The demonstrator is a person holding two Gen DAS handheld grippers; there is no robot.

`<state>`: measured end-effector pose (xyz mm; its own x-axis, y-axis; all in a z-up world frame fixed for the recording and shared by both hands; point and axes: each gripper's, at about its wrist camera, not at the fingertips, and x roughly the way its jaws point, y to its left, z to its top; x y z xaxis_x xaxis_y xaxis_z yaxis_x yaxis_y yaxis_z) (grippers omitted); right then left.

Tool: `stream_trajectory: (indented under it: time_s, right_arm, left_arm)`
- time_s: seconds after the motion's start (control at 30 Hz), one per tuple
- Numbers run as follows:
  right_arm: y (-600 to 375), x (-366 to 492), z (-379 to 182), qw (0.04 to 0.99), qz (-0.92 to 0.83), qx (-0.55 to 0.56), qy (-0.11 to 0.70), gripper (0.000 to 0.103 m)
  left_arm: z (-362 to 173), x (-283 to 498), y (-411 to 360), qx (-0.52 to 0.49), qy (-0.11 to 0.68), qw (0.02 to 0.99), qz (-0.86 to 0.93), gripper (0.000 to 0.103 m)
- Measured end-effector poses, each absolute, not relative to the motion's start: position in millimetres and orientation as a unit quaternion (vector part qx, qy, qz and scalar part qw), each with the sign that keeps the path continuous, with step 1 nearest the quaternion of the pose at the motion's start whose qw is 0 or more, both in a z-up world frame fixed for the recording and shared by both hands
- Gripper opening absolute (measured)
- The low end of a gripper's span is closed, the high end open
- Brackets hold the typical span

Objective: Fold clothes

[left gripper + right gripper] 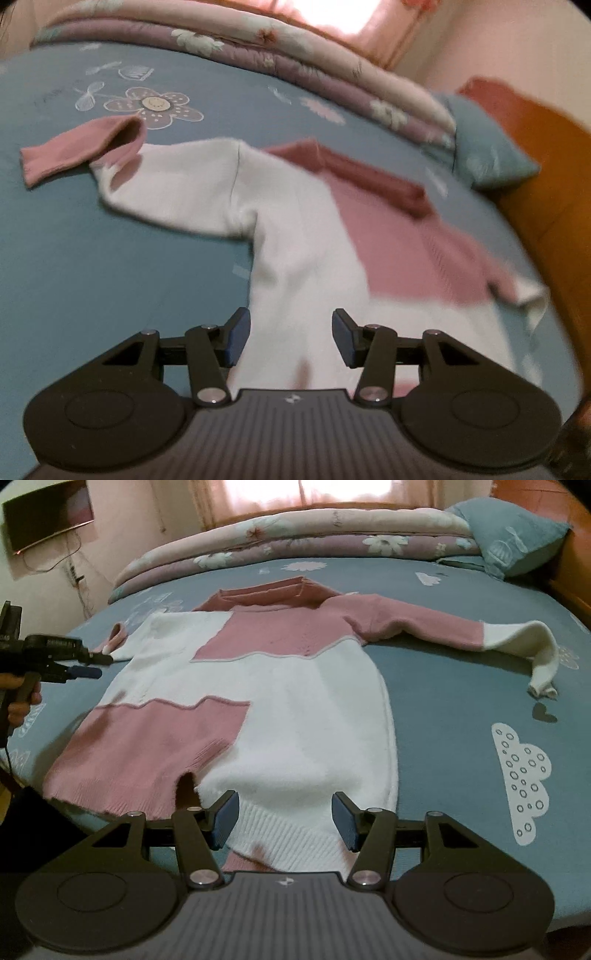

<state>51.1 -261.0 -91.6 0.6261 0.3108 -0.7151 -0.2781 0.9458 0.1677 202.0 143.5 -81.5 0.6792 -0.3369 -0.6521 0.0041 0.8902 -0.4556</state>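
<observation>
A pink-and-white knit sweater [295, 701] lies spread flat on the blue bed sheet [461, 720], with its dark pink collar [273, 590] at the far side. One long sleeve [517, 635] stretches out to the right and ends in a white cuff. My right gripper [284, 818] stands open just above the white ribbed hem, with nothing pinched. In the left wrist view my left gripper [291, 338] is open over the sweater's white side [288, 221], near the short sleeve with the pink cuff [81, 151]. The left gripper [101, 666] also shows at the sweater's left edge, held by a hand.
A folded floral quilt [295, 539] runs along the far side of the bed. A blue pillow [517, 542] leans on the wooden headboard [546, 166]. A dark screen [48, 520] hangs on the wall at the left. Bare sheet lies to the right of the sweater.
</observation>
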Motion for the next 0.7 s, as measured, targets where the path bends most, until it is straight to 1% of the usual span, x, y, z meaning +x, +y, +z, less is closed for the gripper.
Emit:
stream_trajectory:
  time_s: [0.13, 0.37, 0.43, 0.57, 0.6, 0.67, 0.7]
  right_arm:
    - [-265.6, 61.8, -92.6, 0.901, 0.143, 0.026, 0.409, 0.061]
    - [-268.5, 83.2, -86.7, 0.907, 0.115, 0.031, 0.405, 0.061]
    - [-269.4, 89.0, -85.7, 0.907, 0.111, 0.031, 0.406, 0.061]
    - [-270.0, 100.9, -83.7, 0.908, 0.103, 0.026, 0.406, 0.061]
    - [-270.1, 103.8, -83.3, 0.909, 0.102, 0.025, 0.404, 0.061]
    - [-270.5, 109.0, -83.1, 0.909, 0.098, 0.027, 0.403, 0.061]
    - [-270.9, 111.3, -83.6, 0.91, 0.096, 0.029, 0.403, 0.061]
  left_arm:
    - [-93.6, 233.5, 162.1, -0.284, 0.383, 0.874, -0.095, 0.049]
    - [-143.8, 287.6, 177.3, -0.385, 0.426, 0.814, -0.09, 0.049]
    - [-153.3, 296.7, 181.3, -0.414, 0.413, 0.805, -0.098, 0.051]
    - [-160.4, 312.8, 182.6, -0.427, 0.402, 0.804, -0.104, 0.052]
    - [-160.9, 316.3, 182.1, -0.426, 0.4, 0.805, -0.105, 0.051]
    - [-156.8, 320.1, 175.6, -0.391, 0.396, 0.825, -0.103, 0.045]
    - [-151.9, 322.0, 172.0, -0.367, 0.395, 0.837, -0.098, 0.036]
